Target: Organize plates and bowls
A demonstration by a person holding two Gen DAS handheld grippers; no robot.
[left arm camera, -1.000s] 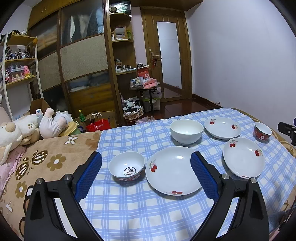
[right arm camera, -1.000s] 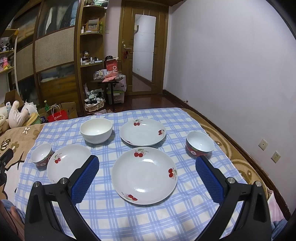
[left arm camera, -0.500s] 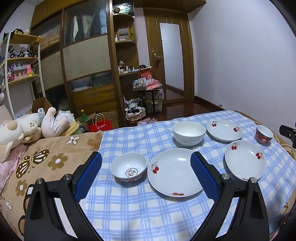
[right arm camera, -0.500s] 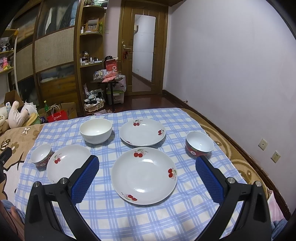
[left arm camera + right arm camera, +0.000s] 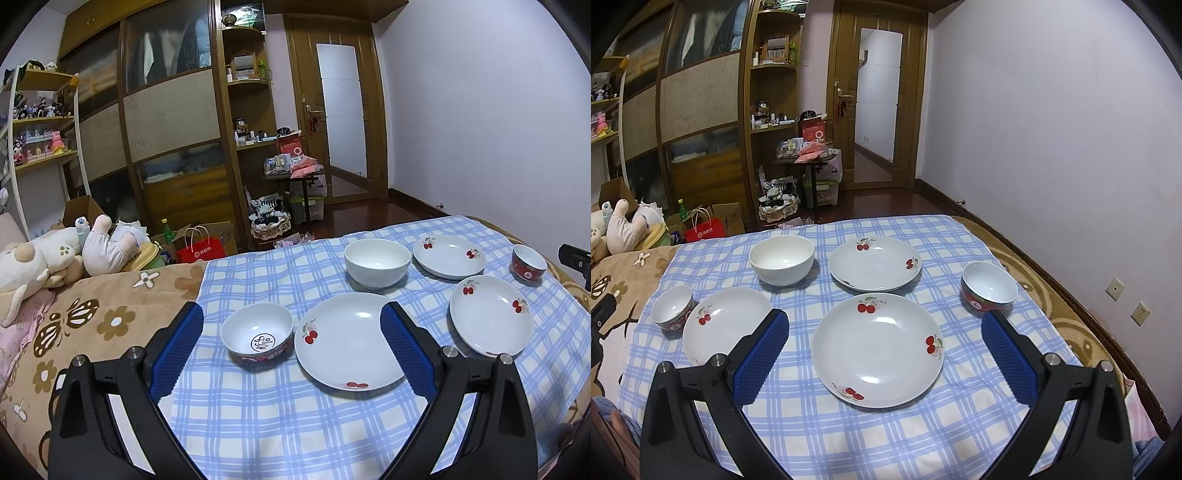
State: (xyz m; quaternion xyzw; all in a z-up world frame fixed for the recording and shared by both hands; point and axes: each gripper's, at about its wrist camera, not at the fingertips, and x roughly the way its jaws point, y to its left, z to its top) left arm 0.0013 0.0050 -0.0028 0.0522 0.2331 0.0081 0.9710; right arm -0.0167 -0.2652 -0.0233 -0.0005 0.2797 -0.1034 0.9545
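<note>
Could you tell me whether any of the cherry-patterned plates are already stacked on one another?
No, the three cherry plates each lie separately on the blue checked cloth.

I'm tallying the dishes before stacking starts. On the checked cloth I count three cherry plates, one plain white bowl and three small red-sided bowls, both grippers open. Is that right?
Not quite: the right wrist view shows only two small red-sided bowls, one at the left and one at the right. The three cherry plates, the plain white bowl and both open grippers, left and right, are as you say.
</note>
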